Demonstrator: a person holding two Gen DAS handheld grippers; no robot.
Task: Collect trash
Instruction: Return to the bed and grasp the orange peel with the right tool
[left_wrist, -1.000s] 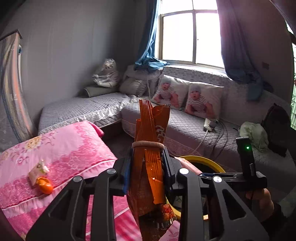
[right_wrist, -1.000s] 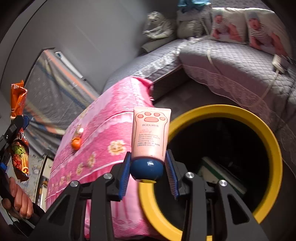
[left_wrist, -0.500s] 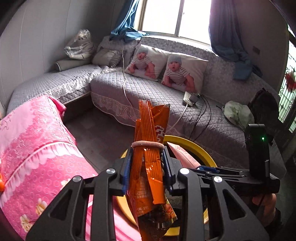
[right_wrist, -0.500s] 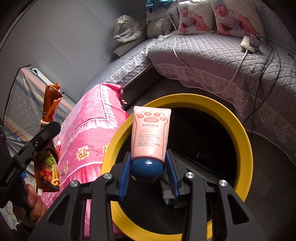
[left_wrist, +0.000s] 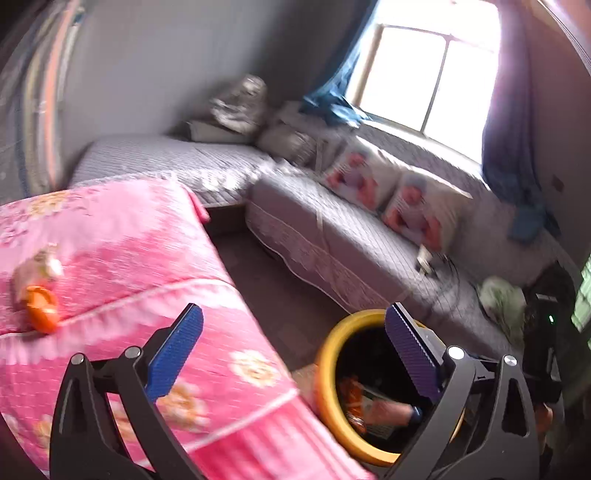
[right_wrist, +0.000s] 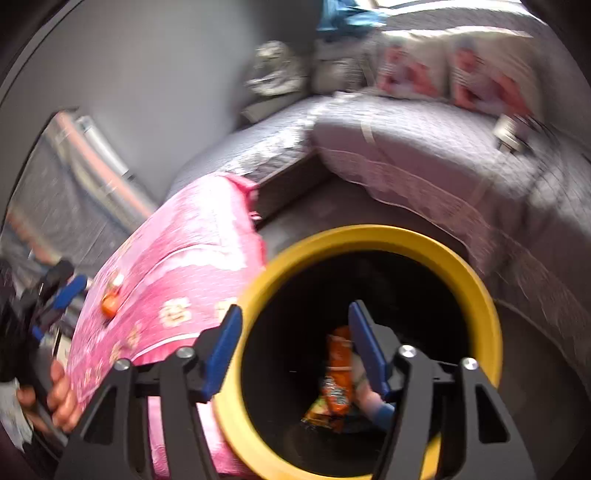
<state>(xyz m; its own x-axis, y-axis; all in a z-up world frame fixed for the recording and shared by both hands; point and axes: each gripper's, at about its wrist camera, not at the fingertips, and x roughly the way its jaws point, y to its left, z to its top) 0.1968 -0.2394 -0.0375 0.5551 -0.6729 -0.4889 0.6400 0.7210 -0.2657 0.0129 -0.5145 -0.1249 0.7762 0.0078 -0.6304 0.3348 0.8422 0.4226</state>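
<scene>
A yellow-rimmed black trash bin (right_wrist: 369, 236) stands on the floor beside the pink bed; it also shows in the left wrist view (left_wrist: 328, 354). Inside lie the orange snack bag (right_wrist: 337, 373) and the pink tube with a blue cap (right_wrist: 373, 402); both also show in the left wrist view, the bag (left_wrist: 351, 398) and the tube (left_wrist: 391, 408). My right gripper (right_wrist: 295, 343) is open and empty above the bin's mouth. My left gripper (left_wrist: 293, 347) is open and empty over the bed's edge, left of the bin. A small orange-capped bottle (left_wrist: 38, 291) lies on the pink bedspread (left_wrist: 122, 258).
A grey quilted corner sofa (left_wrist: 351, 236) with baby-print cushions (left_wrist: 417, 206) runs along the wall under the window. A charger with cable (right_wrist: 509, 133) lies on it. Dark floor (left_wrist: 273, 280) lies between bed, sofa and bin.
Both grippers have opened. The snack bag and the pink tube have dropped into the bin. The left gripper has swung back left toward the bed.
</scene>
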